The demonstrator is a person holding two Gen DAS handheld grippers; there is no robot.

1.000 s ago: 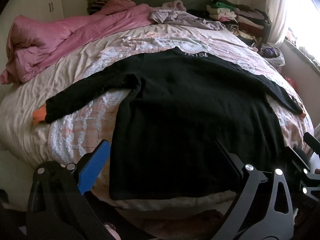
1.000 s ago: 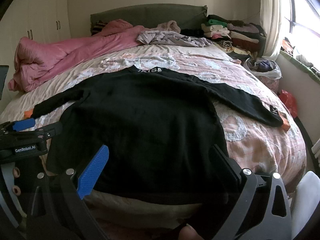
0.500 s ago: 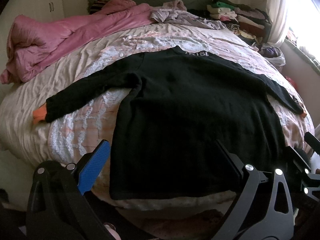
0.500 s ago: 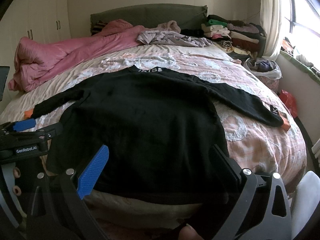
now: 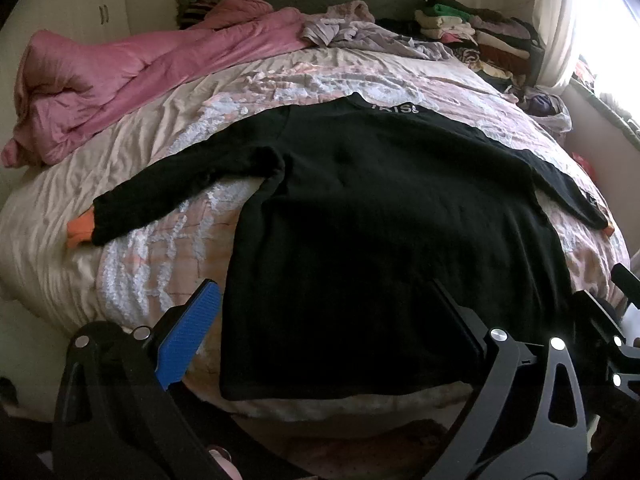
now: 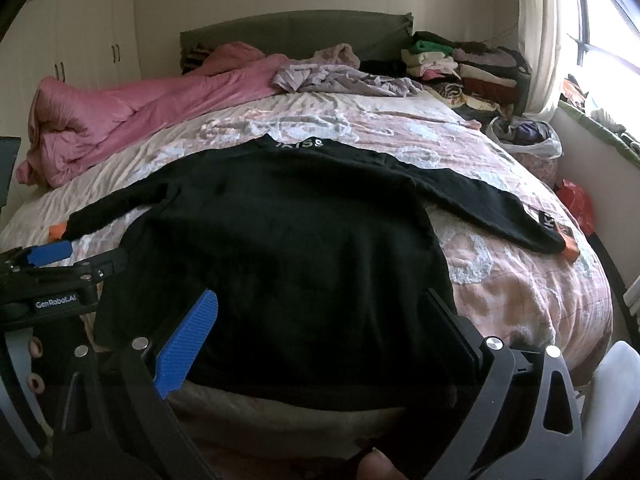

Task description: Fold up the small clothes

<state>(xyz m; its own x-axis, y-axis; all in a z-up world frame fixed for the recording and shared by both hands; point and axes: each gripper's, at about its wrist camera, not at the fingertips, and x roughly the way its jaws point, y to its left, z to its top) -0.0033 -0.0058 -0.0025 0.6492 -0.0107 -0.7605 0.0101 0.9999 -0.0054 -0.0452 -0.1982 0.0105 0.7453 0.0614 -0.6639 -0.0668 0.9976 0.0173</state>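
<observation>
A black long-sleeved top (image 5: 384, 208) (image 6: 288, 240) lies flat on the bed, back up, collar with white letters at the far side, both sleeves spread out, orange cuffs (image 5: 79, 231) (image 6: 570, 246) at the ends. My left gripper (image 5: 324, 328) hangs open above the hem's left part near the bed's front edge, nothing between its fingers. My right gripper (image 6: 320, 336) is open too, over the hem's right part, and holds nothing. The left gripper's body (image 6: 52, 276) shows at the left of the right wrist view.
A pink duvet (image 5: 132, 72) is bunched along the bed's far left. Loose lilac clothes (image 6: 340, 76) and a stack of folded clothes (image 6: 460, 64) sit near the headboard. A plastic bag (image 6: 528, 140) and a red bag (image 6: 576, 204) lie by the right wall under the window.
Nothing has visibly moved; both grippers stay open over the hem, with only a very slight drift of the views.
</observation>
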